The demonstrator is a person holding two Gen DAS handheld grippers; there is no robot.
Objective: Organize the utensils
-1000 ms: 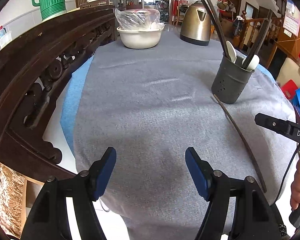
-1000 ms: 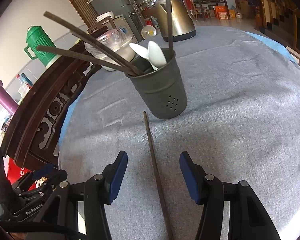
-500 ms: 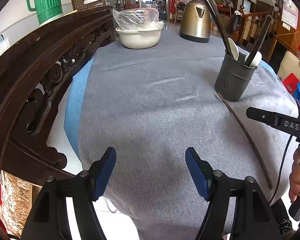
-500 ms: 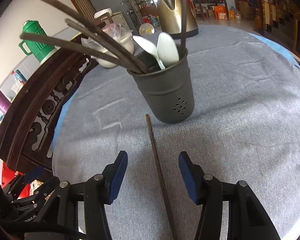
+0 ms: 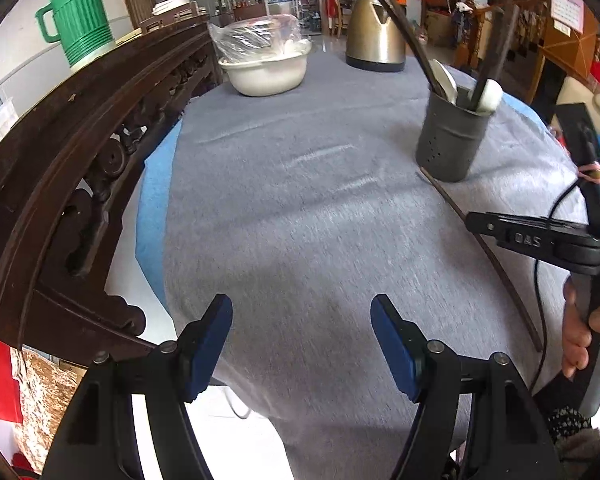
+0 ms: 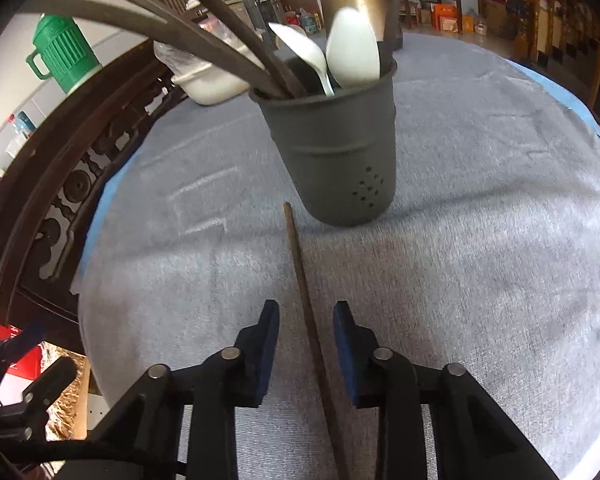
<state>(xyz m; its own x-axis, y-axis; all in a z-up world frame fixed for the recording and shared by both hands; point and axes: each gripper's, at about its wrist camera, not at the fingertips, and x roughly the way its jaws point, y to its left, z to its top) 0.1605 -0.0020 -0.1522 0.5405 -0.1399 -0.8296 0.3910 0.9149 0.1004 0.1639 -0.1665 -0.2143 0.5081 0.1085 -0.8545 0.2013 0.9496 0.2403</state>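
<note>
one chopstick is left flat on the grey cloth, far tip just beside the holder. right gripper is parted around it, not yet clamped; closing, then lifting into the holder is called for. left gripper is held wide, empty. "das" is read on the right gripper's side.

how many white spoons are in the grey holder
2. Both white spoons stand bowl-up, side by side in the grey holder among dark chopsticks; more could be hidden inside.
</note>
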